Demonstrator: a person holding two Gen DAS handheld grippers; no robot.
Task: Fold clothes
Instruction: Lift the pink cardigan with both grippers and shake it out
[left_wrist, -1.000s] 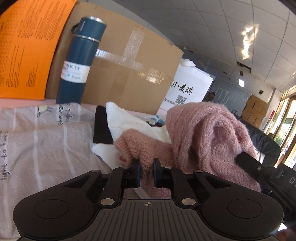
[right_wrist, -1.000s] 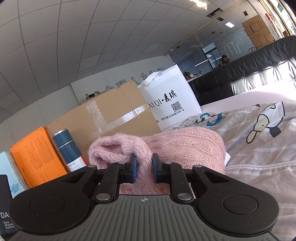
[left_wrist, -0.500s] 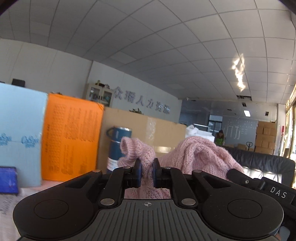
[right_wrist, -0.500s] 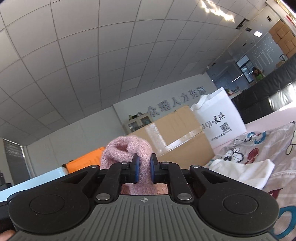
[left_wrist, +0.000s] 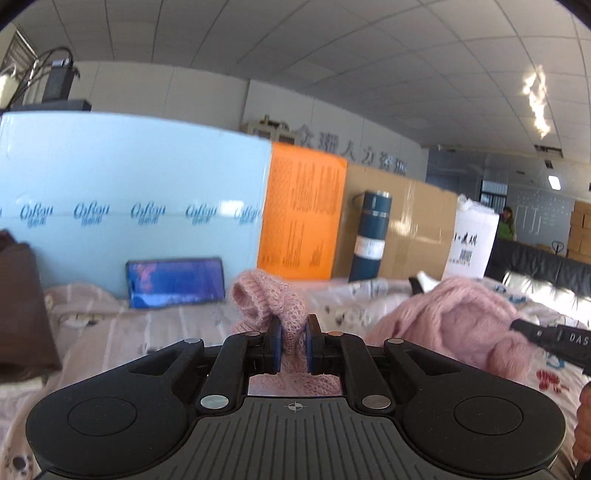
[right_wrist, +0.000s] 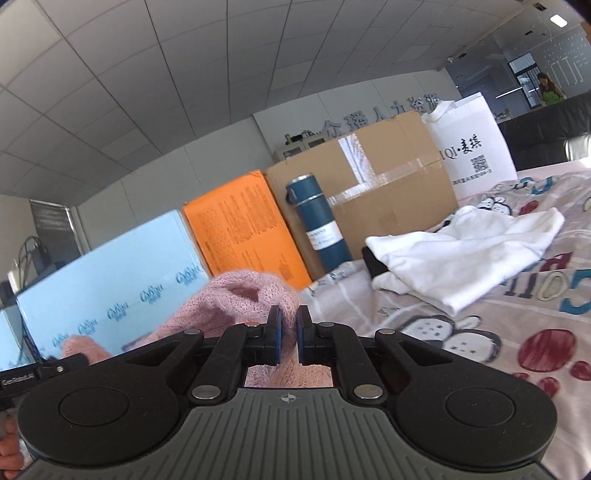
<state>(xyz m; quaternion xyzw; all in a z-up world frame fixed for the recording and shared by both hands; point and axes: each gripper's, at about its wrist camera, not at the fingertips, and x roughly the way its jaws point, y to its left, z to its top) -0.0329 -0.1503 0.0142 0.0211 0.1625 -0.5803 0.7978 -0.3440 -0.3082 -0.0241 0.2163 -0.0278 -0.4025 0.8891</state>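
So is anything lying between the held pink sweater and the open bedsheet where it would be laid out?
Nothing visible. Both the left gripper and right gripper pinch the pink sweater; the white garment lies off to the right on the bedsheet.

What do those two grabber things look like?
Both are alike. The left gripper and right gripper are black plastic, with blue pads on the fingers, silver round screws, two round dimples on a wide ribbed body, and a small crosshair mark in the middle. One side bar shows white letters, "DAS".
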